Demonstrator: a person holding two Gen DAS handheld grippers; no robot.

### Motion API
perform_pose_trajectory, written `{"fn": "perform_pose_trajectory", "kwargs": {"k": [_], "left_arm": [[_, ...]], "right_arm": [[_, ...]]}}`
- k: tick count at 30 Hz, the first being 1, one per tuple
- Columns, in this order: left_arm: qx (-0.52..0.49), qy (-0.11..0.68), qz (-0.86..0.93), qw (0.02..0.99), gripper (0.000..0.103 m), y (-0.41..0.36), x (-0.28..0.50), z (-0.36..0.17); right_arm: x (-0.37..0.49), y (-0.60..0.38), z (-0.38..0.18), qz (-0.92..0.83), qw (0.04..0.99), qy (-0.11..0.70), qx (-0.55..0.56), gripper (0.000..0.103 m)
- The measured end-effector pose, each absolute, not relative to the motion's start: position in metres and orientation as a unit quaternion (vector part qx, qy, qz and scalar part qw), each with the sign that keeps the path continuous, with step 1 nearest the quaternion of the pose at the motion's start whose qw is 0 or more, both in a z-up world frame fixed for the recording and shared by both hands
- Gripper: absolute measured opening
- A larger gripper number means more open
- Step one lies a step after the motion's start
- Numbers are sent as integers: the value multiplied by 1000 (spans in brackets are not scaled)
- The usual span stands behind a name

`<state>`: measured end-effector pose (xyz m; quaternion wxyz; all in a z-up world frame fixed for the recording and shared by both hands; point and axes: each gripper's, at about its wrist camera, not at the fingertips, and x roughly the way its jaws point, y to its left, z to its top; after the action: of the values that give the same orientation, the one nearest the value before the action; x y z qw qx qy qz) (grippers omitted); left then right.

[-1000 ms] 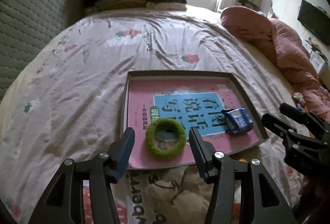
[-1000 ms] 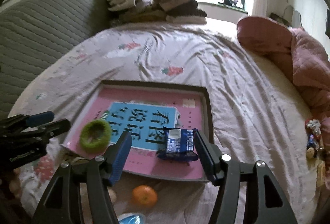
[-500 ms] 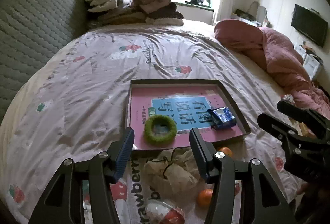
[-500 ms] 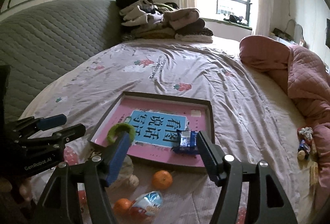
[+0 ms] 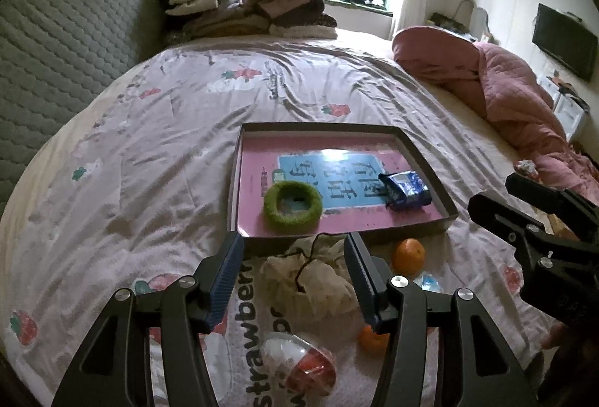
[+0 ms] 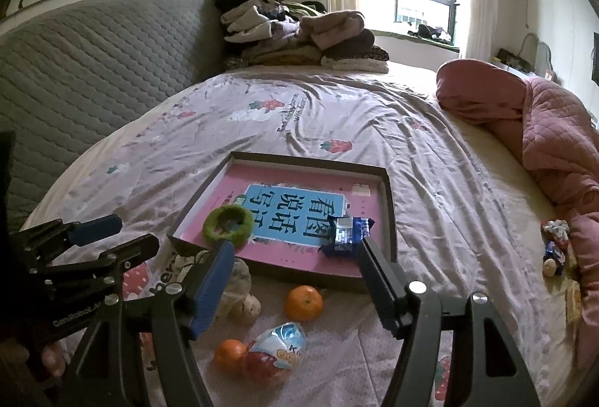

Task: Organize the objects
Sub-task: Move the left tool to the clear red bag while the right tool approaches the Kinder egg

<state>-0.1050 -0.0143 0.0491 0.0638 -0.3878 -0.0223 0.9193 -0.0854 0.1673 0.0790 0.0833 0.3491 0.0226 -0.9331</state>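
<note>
Left wrist view: the left gripper [image 5: 294,279] hangs above the bedsheet [image 5: 157,152] with its two fingers spread wide and nothing between them; one crumpled beige drawstring pouch [image 5: 310,281] lies below the gap. Just ahead of the fingertips sits one shallow dark-rimmed tray [image 5: 426,160] with a pink-and-blue printed sheet lining its floor. Two things rest inside it: one fuzzy green ring [image 5: 292,206] at the near edge, directly ahead of the left gripper, and one blue snack packet [image 5: 405,190] to the ring's right, apart from it. Outside the tray, on the sheet, two oranges show: one orange [image 5: 409,256] just right of the right-hand finger, and a second orange [image 5: 371,339] partly hidden behind that finger. One egg-shaped wrapped toy [image 5: 301,362] lies under the gripper body. In the right wrist view the right gripper [image 6: 295,281] is likewise parted and empty, with the far orange [image 6: 304,303] between and below its fingers, the near orange [image 6: 230,351] and the egg-shaped toy [image 6: 279,345] closer in and touching each other, and the snack packet [image 6: 346,234] just beyond its right fingertip. A heap of folded clothes [image 6: 299,32] lies far ahead by the window, and one pink quilt [image 6: 543,130] is bunched well off to the right.
</note>
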Motion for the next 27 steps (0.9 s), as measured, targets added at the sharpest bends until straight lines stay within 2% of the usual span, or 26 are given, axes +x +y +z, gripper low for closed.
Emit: {"fn": "perform_pose_trajectory", "kwargs": {"k": [27], "left_arm": [[-409, -26, 910, 62, 58, -11, -83, 14]], "right_arm": [[-70, 161, 41, -921, 70, 21, 383, 70]]}}
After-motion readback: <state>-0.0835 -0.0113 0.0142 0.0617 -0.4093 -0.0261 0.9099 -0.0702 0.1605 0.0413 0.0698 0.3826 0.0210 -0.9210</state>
